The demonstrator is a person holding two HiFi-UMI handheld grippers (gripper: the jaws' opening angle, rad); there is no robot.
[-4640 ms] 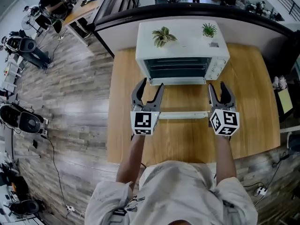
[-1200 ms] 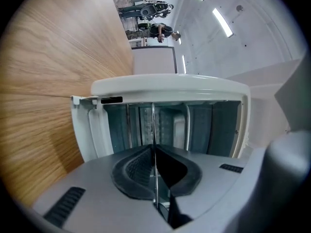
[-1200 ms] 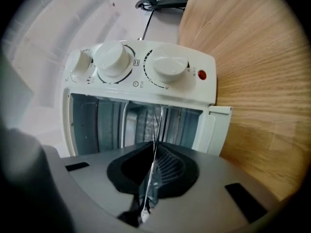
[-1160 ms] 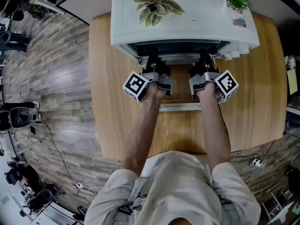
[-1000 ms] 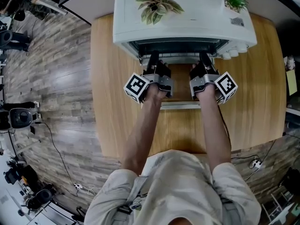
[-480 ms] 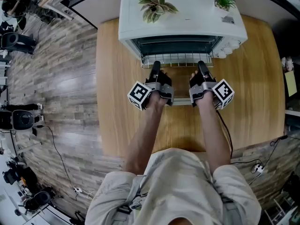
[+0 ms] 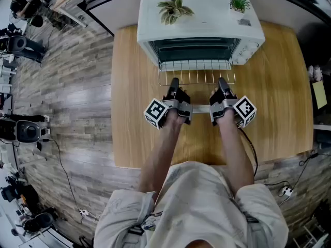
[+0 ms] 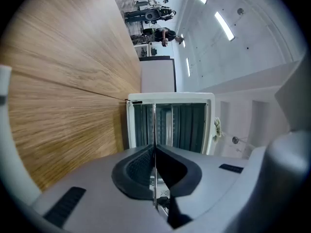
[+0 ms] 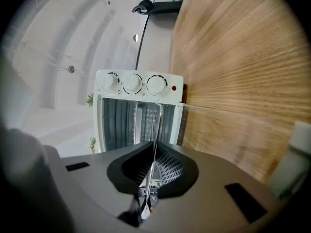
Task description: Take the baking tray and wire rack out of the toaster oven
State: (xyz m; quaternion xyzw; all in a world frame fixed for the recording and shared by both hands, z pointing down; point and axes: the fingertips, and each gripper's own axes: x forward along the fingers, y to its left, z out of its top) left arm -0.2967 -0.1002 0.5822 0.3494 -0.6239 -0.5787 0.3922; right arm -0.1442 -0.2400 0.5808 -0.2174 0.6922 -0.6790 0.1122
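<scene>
Head view: left gripper (image 7: pixel 173 85) pinched shut on the front bar of the thin metal wire rack (image 7: pixel 196 77); the rack sticks partway out of the boxy white toaster oven (image 7: pixel 201 19), above the grainy wooden table (image 7: pixel 129 87); right gripper (image 7: pixel 221 84) clamped on the same bar; gripper views show the rack edge-on, a bare line between ribbed dark pads (image 8: pixel 133 171); oven interior dark, baking tray not made out.
</scene>
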